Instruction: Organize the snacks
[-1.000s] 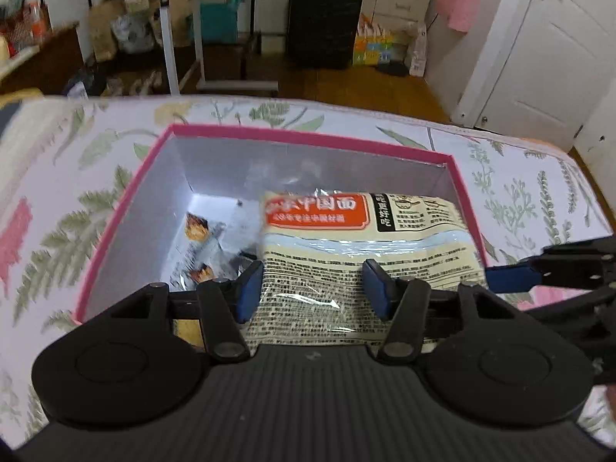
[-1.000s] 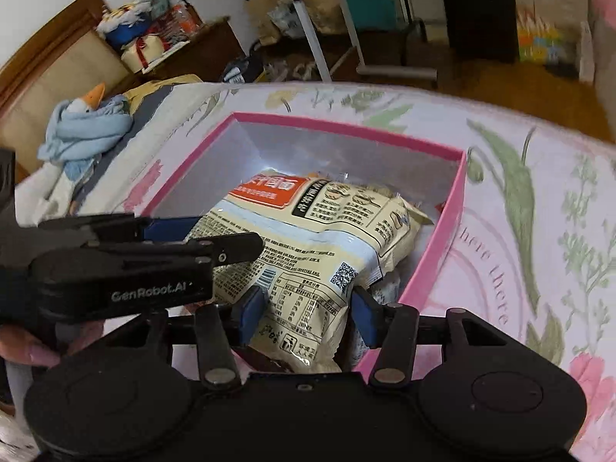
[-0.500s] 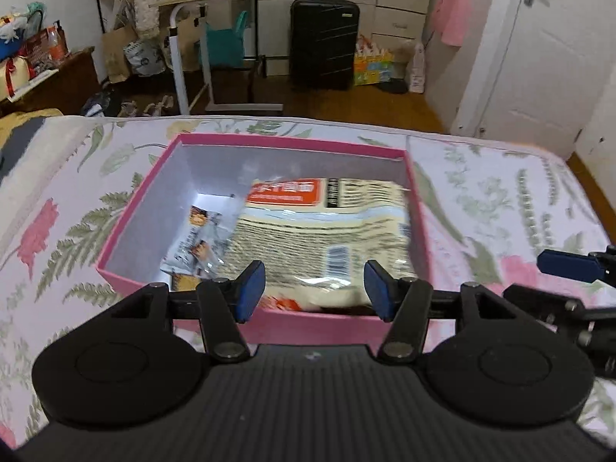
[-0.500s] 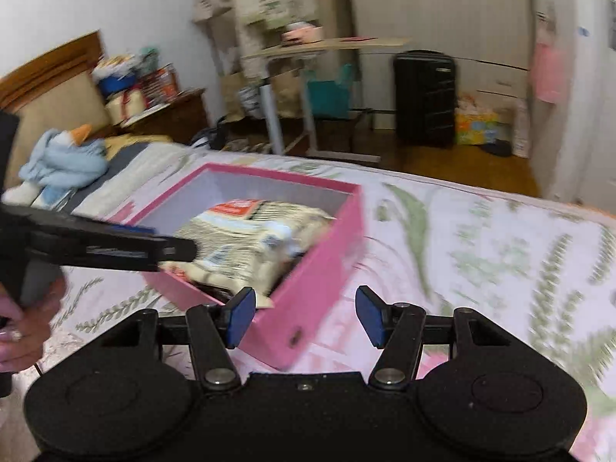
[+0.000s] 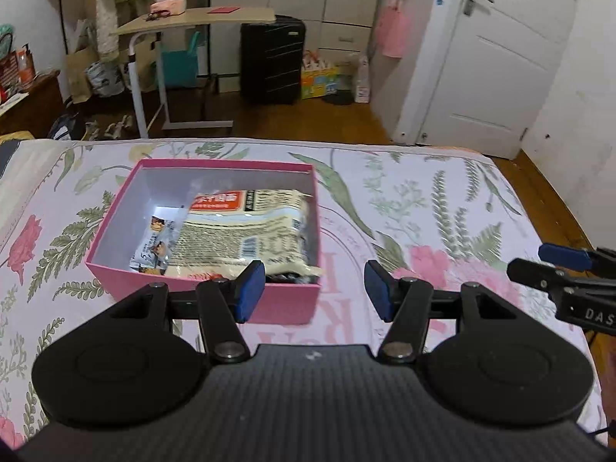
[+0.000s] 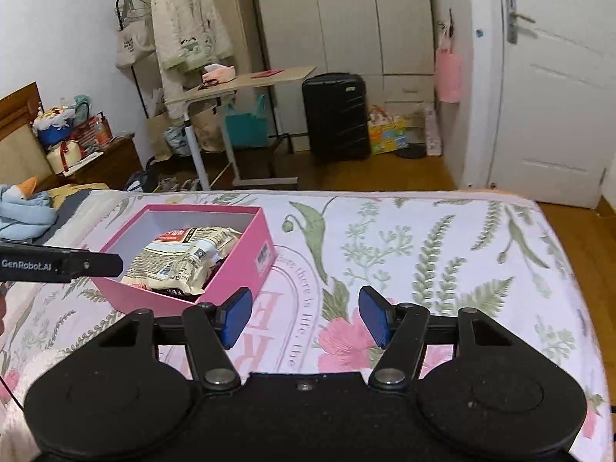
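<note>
Left wrist view
Left gripper (image 5: 315,289): jaws parted and empty – blue pads (image 5: 250,288) apart with only bedspread and the box's near wall behind them.
Pink box (image 5: 115,208): sits on the floral bedspread (image 5: 442,208), ahead and left of the pads.
Noodle packet (image 5: 246,231): lies inside the box, red label toward the far wall; a smaller snack wrapper (image 5: 154,246) is tucked at its left side.
Change: a second ago the pads framed the packet close up; now the box is farther off and whole.
Right gripper (image 5: 569,265): at the right edge, largely cut off.

Right wrist view
Right gripper (image 6: 304,317): released, nothing between the pads – its jaws have just been opening.
Pink box (image 6: 246,254): on the bedspread, up and left of the pads, apart from them.
Noodle packet (image 6: 181,258): in the box, its near end over a dark wrapper that is hard to make out.
Change: a second ago the packet lay between these pads.
Left gripper (image 6: 57,263): one black finger enters from the left edge; the rest is cut off.
</note>
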{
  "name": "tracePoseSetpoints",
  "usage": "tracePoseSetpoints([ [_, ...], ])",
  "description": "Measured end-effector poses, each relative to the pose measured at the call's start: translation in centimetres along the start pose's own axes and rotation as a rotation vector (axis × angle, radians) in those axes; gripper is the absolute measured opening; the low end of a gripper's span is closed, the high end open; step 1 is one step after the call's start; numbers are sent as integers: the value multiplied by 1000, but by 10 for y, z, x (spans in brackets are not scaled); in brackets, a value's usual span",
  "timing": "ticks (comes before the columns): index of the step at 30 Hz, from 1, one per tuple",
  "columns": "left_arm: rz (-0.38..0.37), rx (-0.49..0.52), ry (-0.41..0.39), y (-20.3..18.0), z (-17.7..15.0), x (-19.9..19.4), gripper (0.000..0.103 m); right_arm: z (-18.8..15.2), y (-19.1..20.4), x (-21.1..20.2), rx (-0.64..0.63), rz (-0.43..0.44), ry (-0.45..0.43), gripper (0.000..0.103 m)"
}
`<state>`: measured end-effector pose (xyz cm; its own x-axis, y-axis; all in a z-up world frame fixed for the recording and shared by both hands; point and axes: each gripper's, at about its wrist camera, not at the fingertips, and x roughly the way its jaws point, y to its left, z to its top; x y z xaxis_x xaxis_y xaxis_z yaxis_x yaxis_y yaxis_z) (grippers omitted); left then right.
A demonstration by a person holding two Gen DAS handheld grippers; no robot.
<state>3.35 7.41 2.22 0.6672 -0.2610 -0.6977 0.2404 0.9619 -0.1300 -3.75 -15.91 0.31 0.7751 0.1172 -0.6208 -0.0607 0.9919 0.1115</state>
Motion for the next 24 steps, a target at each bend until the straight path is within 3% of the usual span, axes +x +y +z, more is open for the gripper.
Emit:
tracePoseSetpoints([
  [8,-7,8,13,-19,-19,-20,57,-7,-4,-28,21,-49,-12,68],
  [20,61,-4,36,-30,-43,0,65,-26,-13,-29,21,-110,18,72],
  [22,59,2,22,-34,-46,2,65,-30,-13,-27,17,-126,18,76],
  [24,58,9,3,-38,-49,2,66,-33,-15,-25,25,-153,3,89],
])
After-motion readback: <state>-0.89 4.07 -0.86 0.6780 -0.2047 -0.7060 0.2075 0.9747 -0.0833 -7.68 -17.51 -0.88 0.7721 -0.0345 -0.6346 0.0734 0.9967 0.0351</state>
